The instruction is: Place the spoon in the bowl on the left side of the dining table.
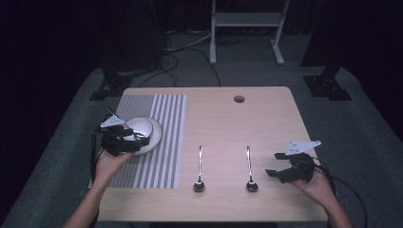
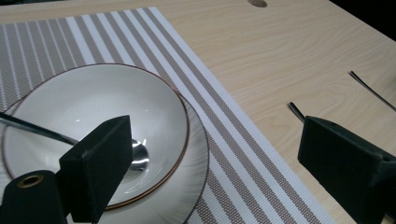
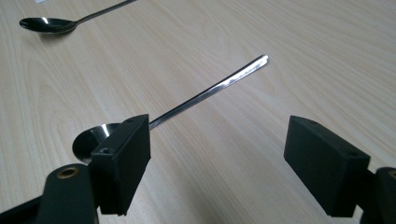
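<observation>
The right gripper hung low beside the nearer spoon, jaws wide and empty; a careless sweep could have knocked that spoon along the bench. Farther off, the left gripper, jaws also wide and empty, hovered over the bowl, where a third spoon lay, and could have clipped the rim and tipped it off its plate.

A: High view – fixed above the near edge, looks fwd & down, far off, takes in the whole pale wooden table.

B: Left gripper view?

A: Low, close, aimed right across the white brown-rimmed ceramic bowl; same bowl up top. Right gripper view: near-table level, faces left; shares the two slim steel spoons w/ the others.
</observation>
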The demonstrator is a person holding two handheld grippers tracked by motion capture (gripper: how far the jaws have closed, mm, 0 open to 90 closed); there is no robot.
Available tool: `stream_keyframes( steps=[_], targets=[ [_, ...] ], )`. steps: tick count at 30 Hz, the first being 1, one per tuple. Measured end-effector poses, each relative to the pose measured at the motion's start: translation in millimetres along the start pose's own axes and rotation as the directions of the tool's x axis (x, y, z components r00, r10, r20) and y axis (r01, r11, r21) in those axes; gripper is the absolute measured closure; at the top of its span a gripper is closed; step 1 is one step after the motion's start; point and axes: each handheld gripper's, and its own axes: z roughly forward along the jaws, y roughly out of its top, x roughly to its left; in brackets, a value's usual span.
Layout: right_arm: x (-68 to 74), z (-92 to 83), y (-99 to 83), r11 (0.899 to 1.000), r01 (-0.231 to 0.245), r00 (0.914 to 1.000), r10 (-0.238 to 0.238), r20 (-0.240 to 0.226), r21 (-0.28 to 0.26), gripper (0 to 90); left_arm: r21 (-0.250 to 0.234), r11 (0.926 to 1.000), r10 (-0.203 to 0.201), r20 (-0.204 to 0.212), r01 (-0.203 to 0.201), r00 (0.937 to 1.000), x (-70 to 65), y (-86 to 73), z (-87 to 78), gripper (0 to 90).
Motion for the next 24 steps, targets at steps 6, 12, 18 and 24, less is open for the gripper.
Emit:
stream_keyframes(
  steps=[6, 12, 18, 24],
  targets=[
    [0.5, 1.7, -1.9, 1.000, 0.001, 1.0000, -0.001, 0.009, 0.020, 21.6, 0.022, 0.9995, 0.024, 0.019, -0.025, 0.9995, -11.5, -1.2, 11.0, 9.4],
    [0.3, 0.6, -1.2, 1.000, 0.000, 0.9999, 0.000, 0.011, 0.014, 21.6, 0.021, 0.9984, 0.051, 0.063, -0.052, 0.9967, -27.8, 0.9, 19.5, 9.4],
    [0.4, 0.8, -2.5, 1.000, -0.002, 0.9999, 0.002, 0.011, 0.012, 21.6, 0.022, 0.9968, 0.075, 0.080, -0.077, 0.9940, -39.0, 2.3, 27.0, 9.4],
    [0.1, 0.4, -4.4, 1.000, -0.007, 0.9999, 0.007, 0.014, 0.006, 21.6, 0.039, 0.9922, 0.114, 0.108, -0.119, 0.9876, -55.4, 1.2, 38.5, 9.3]
  ],
)
